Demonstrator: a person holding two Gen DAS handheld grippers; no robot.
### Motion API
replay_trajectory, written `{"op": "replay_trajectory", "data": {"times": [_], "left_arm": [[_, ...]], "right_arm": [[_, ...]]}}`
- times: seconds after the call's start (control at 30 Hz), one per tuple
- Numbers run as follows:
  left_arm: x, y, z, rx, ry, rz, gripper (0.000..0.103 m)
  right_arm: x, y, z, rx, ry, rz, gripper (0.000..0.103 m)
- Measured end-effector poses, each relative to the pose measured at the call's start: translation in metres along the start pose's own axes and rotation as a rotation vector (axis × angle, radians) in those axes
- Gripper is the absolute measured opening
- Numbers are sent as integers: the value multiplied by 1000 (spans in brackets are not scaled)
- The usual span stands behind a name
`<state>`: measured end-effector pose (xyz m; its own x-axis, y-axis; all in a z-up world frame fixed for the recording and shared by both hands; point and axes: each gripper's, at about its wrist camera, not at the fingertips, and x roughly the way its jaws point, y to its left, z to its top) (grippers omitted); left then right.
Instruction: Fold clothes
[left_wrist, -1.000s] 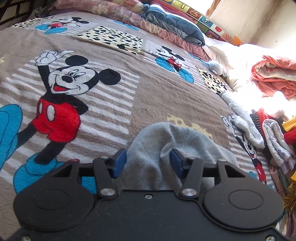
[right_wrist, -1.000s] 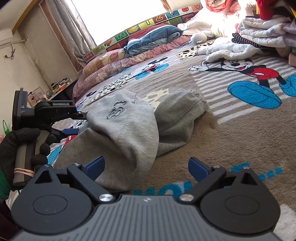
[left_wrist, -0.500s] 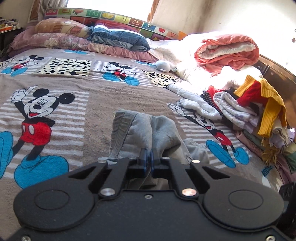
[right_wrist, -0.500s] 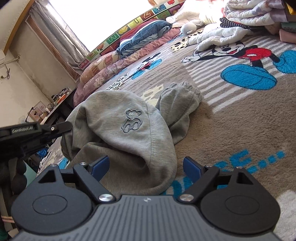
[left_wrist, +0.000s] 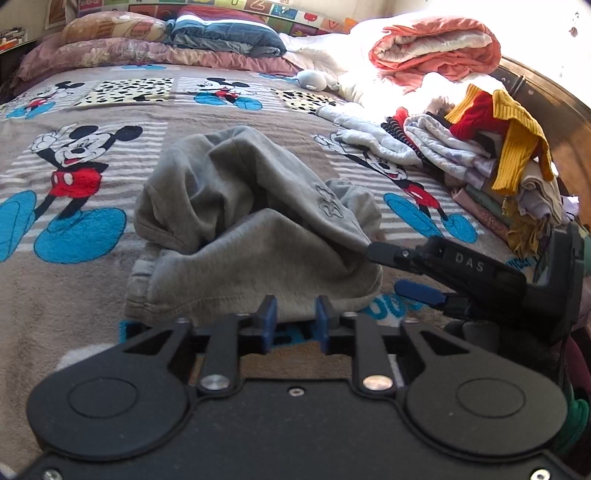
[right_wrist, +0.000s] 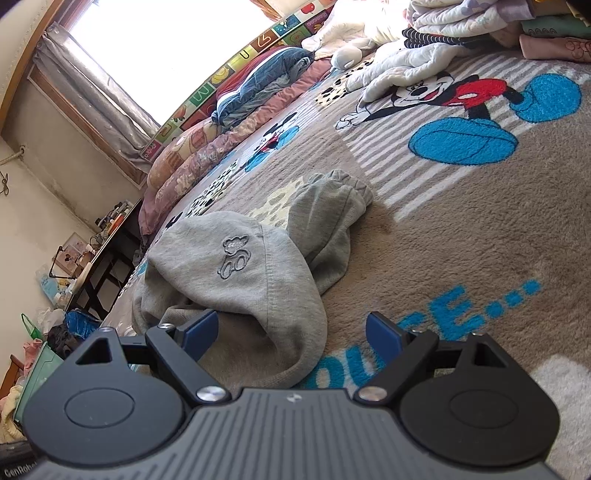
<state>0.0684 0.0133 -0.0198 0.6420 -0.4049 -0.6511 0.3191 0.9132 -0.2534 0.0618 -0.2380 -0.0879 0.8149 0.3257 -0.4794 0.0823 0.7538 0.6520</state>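
A grey sweat garment (left_wrist: 243, 225) lies crumpled in a heap on the bed, on top of a brown Mickey Mouse blanket (left_wrist: 74, 155). It sits near the front of the bed, with one cuffed end (right_wrist: 332, 192) trailing away toward the far side. A small bear outline (right_wrist: 234, 254) is stitched in grey on the fabric.

The left gripper (left_wrist: 293, 325) hangs just short of the garment's near hem, its blue pads a modest gap apart with nothing between them. The right gripper (right_wrist: 291, 330) comes in from the side with its tongs spread wide; a fold of the grey cloth lies in the gap, but neither pad presses on it. From the left camera, the body of the right gripper shows the raised letters "DAS" (left_wrist: 469, 261).

Big blue letters are woven into the blanket beside the garment: I can read "OU", then letters partly covered, then "E" and a row of dots (right_wrist: 443, 321). Along the headboard runs a colourful panel of alphabet tiles (right_wrist: 229, 66), with a "U" and a "Z" legible. At the very bottom left of the right camera's view, part of a label reads "GenRob" (right_wrist: 20, 472), cut off by the edge.

A stack of clothes (left_wrist: 498, 166) topped by a red and yellow knit sits at the right side of the bed.
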Motion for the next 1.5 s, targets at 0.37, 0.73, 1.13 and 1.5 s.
{"op": "replay_trajectory", "data": {"times": [0.37,0.73,1.13,1.5], "left_arm": [[29,-1,115,-74,-64,93,76],[153,-6,160,33,198,320,76],[142,-26,154,77,152,258,6],[48,-63,204,87,-142,35,0]], "right_arm": [[9,8,-5,-79,34,-30,86],[23,21,-12,-185,81,-15,70],[22,15,-5,-121,44,69,10],[-42,20,50,-171,-223,30,9]]}}
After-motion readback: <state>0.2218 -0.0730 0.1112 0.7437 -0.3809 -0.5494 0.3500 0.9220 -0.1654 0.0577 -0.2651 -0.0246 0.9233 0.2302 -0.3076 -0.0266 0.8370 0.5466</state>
